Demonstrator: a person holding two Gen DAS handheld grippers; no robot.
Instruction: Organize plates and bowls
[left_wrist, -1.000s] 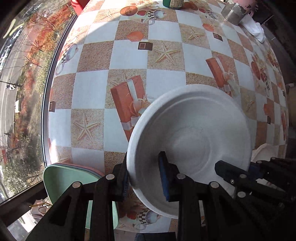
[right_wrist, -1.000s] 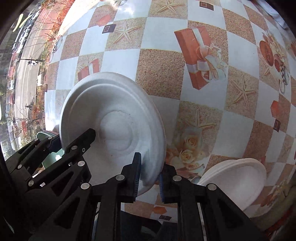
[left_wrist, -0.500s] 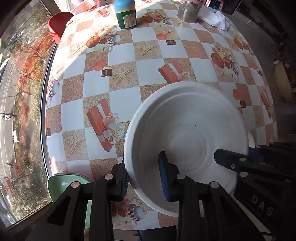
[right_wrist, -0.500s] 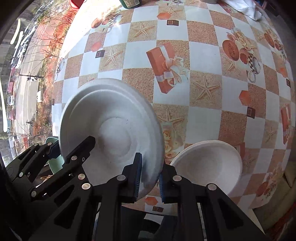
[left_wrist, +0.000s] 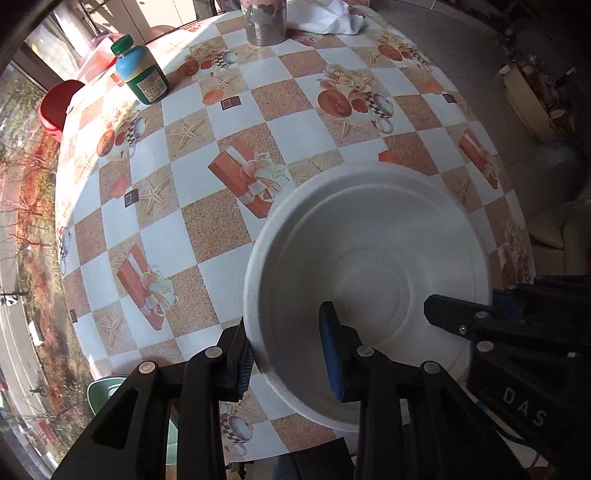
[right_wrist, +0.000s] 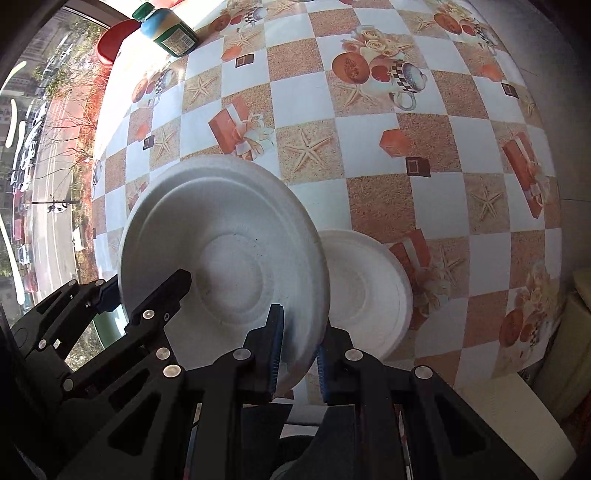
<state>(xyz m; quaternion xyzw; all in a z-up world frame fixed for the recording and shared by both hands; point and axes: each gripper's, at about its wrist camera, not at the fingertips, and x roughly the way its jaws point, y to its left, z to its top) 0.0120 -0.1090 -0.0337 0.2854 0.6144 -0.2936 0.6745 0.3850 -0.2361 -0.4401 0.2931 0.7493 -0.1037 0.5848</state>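
Note:
A white foam bowl (left_wrist: 373, 280) is held in the air above the table by both grippers. My left gripper (left_wrist: 290, 363) is shut on its near-left rim. My right gripper (right_wrist: 298, 352) is shut on its near-right rim; the same bowl (right_wrist: 225, 266) fills the middle of the right wrist view. A second white foam plate (right_wrist: 369, 291) lies on the table just right of and below the held bowl. The left gripper's fingers (right_wrist: 162, 295) show at the lower left of the right wrist view.
The table has a checkered cloth (left_wrist: 229, 221). At its far side stand a green-capped bottle (left_wrist: 142, 72), a grey cup (left_wrist: 264, 22), a white cloth (left_wrist: 325, 16) and a red stool (left_wrist: 55, 107). A green chair (left_wrist: 107, 391) is at the near left edge.
Both grippers have lifted the bowl higher and carried it right; more of the far table shows. The plate on the table now sits next to the held bowl.

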